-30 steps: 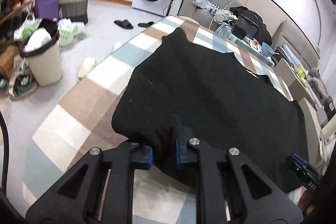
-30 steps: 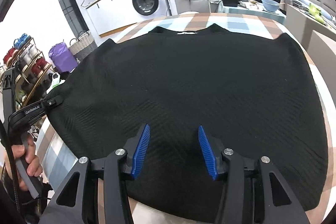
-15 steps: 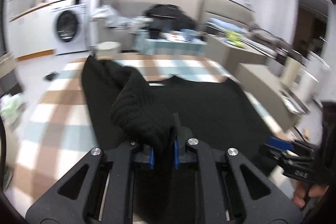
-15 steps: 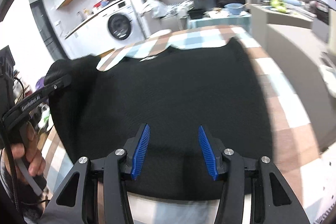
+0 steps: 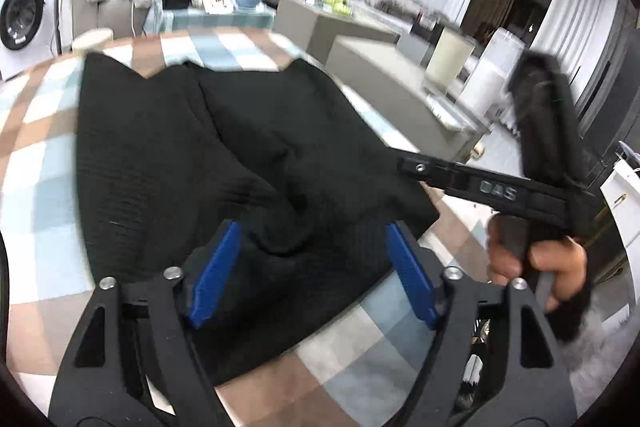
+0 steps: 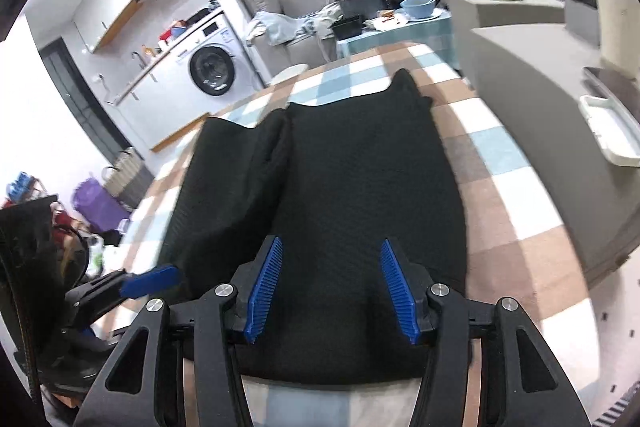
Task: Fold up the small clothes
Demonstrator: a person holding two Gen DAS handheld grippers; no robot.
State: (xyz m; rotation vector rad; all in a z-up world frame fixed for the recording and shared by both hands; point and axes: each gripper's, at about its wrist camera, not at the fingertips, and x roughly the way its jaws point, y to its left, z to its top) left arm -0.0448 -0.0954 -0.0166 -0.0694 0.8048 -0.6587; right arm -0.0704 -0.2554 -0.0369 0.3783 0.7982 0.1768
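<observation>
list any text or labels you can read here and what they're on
"DAS": raised letters on the black body of the right claw, seen from the left wrist view.
Washing machine panel markings: too small to read.
Nothing legible on the black knitted garment or the checked tablecloth.

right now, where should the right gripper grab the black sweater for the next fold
Probably the unfolded right-hand edge of the black sweater, near the bottom corner. That side lies flat in one layer on the checked tablecloth, while the left side is already doubled over. Bring the right gripper, now open, in from the right, low along the cloth, so one finger can slip under the hem.
</observation>
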